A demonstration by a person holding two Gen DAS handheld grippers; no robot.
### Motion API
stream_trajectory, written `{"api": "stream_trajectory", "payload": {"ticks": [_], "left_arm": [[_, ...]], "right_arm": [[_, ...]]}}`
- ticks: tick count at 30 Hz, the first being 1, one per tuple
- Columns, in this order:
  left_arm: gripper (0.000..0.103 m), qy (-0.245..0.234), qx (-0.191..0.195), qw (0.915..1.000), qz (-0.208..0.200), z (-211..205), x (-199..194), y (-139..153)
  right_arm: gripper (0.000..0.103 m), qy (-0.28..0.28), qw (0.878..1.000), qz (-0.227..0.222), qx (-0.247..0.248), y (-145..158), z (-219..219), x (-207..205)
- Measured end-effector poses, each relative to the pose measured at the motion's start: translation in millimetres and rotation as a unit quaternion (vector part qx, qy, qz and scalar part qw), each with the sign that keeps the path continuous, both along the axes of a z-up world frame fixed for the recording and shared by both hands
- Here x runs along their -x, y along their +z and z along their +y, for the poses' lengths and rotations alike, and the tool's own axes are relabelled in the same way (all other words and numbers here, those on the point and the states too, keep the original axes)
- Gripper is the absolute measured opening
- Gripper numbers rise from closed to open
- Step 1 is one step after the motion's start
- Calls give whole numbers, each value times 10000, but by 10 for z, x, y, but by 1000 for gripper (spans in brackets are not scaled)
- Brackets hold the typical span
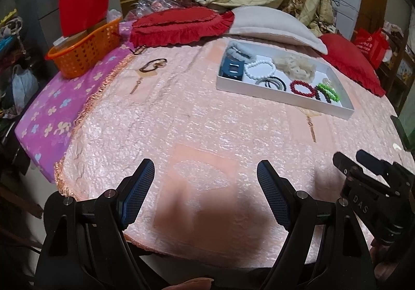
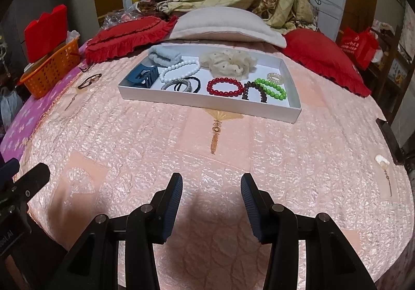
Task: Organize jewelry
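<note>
I held my left hand-held gripper (image 1: 205, 178) spread wide and empty over the pink quilted bedspread (image 1: 181, 129); my right hand-held gripper (image 2: 211, 194) stood partly parted, also grasping nothing; the shallow white cardboard tray (image 2: 207, 104) lay well ahead, holding the red bead bracelet (image 2: 225, 87), green bead bracelet (image 2: 271, 88), white bead bracelet (image 2: 179, 69), blue plastic claw clip (image 2: 142, 76) and cream scrunchie (image 2: 230, 63); a thin dark hair band (image 1: 153, 64) lay loose outside it, near the orange plastic basket (image 1: 83, 54); I judged the soft quilt risky, since pads could snag fabric with that thin band, or nudge the light tray.
</note>
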State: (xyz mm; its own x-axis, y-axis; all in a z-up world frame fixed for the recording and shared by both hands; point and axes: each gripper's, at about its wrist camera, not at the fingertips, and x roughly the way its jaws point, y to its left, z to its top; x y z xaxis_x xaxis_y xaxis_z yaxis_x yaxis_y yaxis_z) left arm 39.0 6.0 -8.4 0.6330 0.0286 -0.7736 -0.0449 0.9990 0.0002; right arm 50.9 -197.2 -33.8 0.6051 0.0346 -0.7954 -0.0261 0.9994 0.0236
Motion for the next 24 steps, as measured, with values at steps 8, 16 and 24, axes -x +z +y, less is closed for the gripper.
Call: {"api": "stream_trajectory", "payload": {"ticks": [8, 16, 24], "left_arm": [[82, -76, 247, 9996, -96, 18, 22, 37], [82, -154, 248, 9996, -65, -19, 11, 20], [82, -126, 180, 9998, -17, -9, -8, -7]], "right_arm": [[45, -96, 9998, -170, -66, 42, -30, 45], [45, -90, 9998, -150, -78, 29, -23, 44], [45, -43, 9999, -72, -130, 3, 3, 66]]}}
